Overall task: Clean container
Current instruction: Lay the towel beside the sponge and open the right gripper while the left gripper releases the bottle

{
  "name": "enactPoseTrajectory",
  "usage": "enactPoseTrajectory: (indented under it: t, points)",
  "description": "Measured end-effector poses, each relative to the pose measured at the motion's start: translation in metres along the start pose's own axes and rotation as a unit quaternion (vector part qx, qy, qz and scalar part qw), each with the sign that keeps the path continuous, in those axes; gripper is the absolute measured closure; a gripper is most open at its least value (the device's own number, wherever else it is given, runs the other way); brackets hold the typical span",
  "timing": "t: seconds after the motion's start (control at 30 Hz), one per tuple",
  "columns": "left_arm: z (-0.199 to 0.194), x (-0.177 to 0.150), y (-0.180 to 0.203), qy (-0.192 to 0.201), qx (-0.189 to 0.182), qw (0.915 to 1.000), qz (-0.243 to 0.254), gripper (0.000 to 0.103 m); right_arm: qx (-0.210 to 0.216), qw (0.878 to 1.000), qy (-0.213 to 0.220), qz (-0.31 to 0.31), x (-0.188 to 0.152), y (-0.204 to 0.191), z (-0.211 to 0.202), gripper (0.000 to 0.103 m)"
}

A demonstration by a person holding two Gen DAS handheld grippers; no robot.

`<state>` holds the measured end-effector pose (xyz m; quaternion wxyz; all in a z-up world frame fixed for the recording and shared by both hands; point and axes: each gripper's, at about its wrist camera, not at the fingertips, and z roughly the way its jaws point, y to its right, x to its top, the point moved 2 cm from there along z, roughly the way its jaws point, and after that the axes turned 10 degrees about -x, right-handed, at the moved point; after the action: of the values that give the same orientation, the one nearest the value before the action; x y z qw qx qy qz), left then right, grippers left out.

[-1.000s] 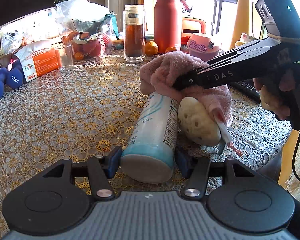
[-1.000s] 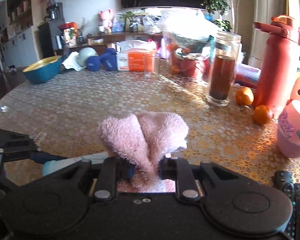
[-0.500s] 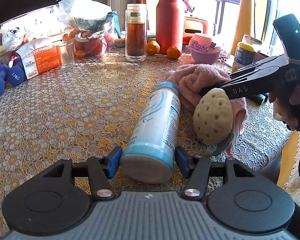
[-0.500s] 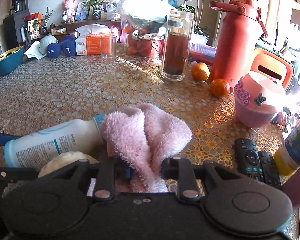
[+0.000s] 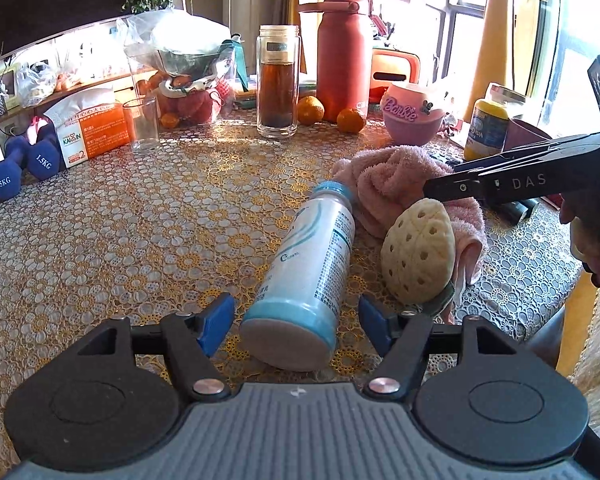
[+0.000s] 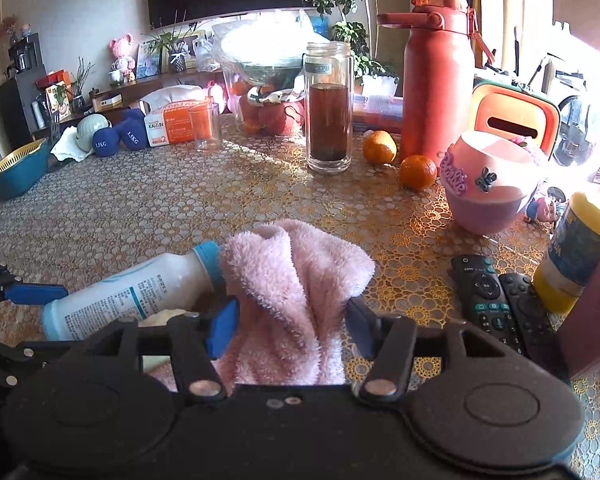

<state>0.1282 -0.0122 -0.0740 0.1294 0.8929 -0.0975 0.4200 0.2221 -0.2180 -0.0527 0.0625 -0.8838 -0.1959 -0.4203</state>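
Left wrist: left gripper (image 5: 296, 322) jaws just opened, blue pads clear of the bottle (image 5: 308, 276), which lies on its side on the bench (image 5: 120, 240), base between them. Right wrist: right gripper (image 6: 290, 326) also just opened; pink towel (image 6: 292, 280) sits between the pads, contact looks gone, hard to confirm. Sponge (image 5: 418, 256) lies beside the bottle.
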Motion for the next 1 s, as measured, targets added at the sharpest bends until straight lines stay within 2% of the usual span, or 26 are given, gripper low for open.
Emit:
enactPoseTrajectory:
  t: [0.1,0.23,0.27,0.37,0.67,1.0]
  points:
    - [-0.009,0.001,0.005,0.014,-0.001,0.9999,-0.004,0.022,0.005,1.000,0.025,0.009,-0.002,0.002,-0.018,0.042]
    - [-0.019,0.003,0.011,0.027,0.009,0.9996,-0.006,0.020,0.029,0.998,0.052,0.022,-0.004,0.002,-0.041,0.039]
    - [-0.021,0.004,0.012,0.029,0.014,0.9994,-0.007,0.017,0.033,0.998,0.058,0.022,-0.006,0.000,-0.046,0.038]
    - [-0.026,0.004,0.012,0.038,0.024,0.9989,-0.017,0.000,0.044,0.997,0.068,0.015,-0.011,-0.005,-0.058,0.037]
    - [-0.041,0.003,0.022,0.058,0.030,0.9978,-0.013,0.000,0.074,0.994,0.083,0.011,-0.023,-0.016,-0.082,0.035]
    - [-0.045,0.002,0.027,0.064,0.034,0.9973,-0.007,0.000,0.074,0.994,0.082,0.008,-0.029,-0.021,-0.086,0.035]
